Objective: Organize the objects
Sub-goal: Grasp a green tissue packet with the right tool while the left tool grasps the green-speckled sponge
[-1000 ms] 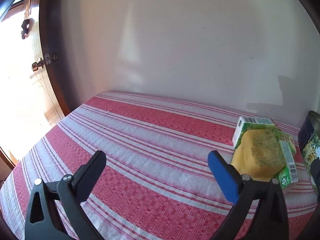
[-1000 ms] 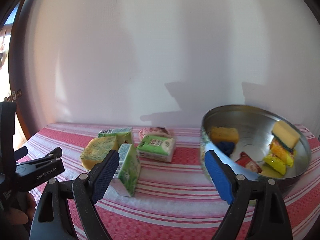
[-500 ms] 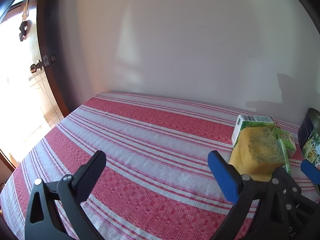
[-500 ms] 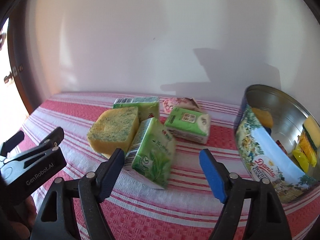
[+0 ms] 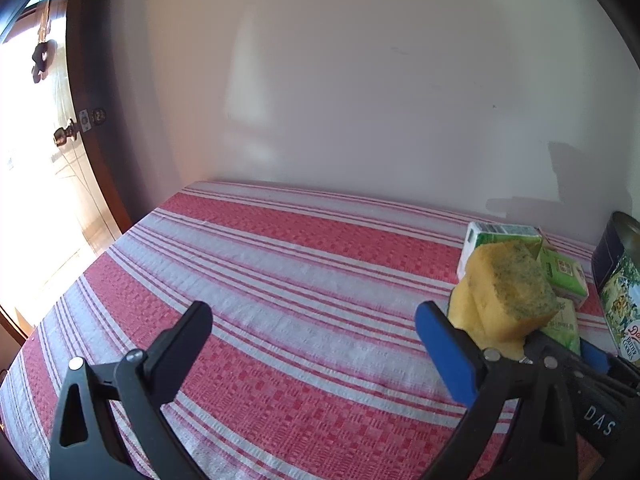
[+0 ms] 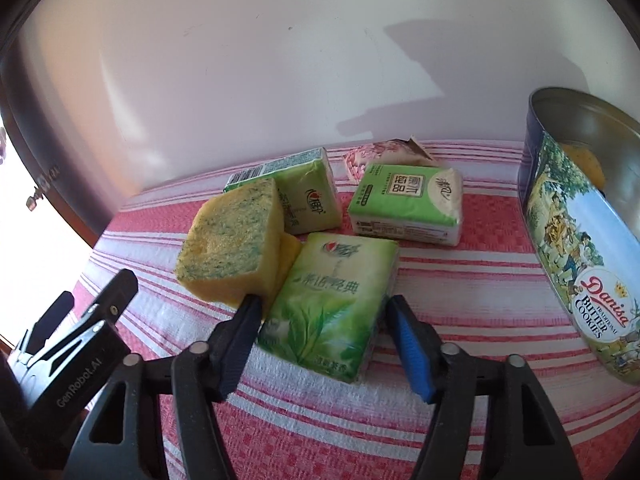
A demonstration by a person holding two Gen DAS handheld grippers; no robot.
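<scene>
The right gripper (image 6: 320, 340) points down at a green tissue pack (image 6: 332, 304) lying on the counter's red-and-white striped cloth (image 6: 460, 280). Its jaws have just been closing and now straddle the pack, one finger on each side; a gap shows at the blue finger (image 6: 408, 350), so the pack is bracketed but not yet pinched. The black finger (image 6: 240, 336) sits right by the pack's left edge and the corner of a yellow sponge (image 6: 232, 240), which leans against the pack. Behind the sponge lies a second green tissue pack (image 6: 308, 196), and to its right a third green-and-white one (image 6: 408, 204), with a pink wrapper (image 6: 380, 154) behind that. At the right edge stands an open blue cookie tin (image 6: 580, 248), apart from the packs, with something yellow inside.

The left gripper (image 5: 316, 344) hovers over bare striped cloth well left of the pile, its jaws wide apart and holding nothing. A white wall (image 5: 360, 100) backs the counter, and a door with a knob (image 5: 64, 136) stands at the far left.
</scene>
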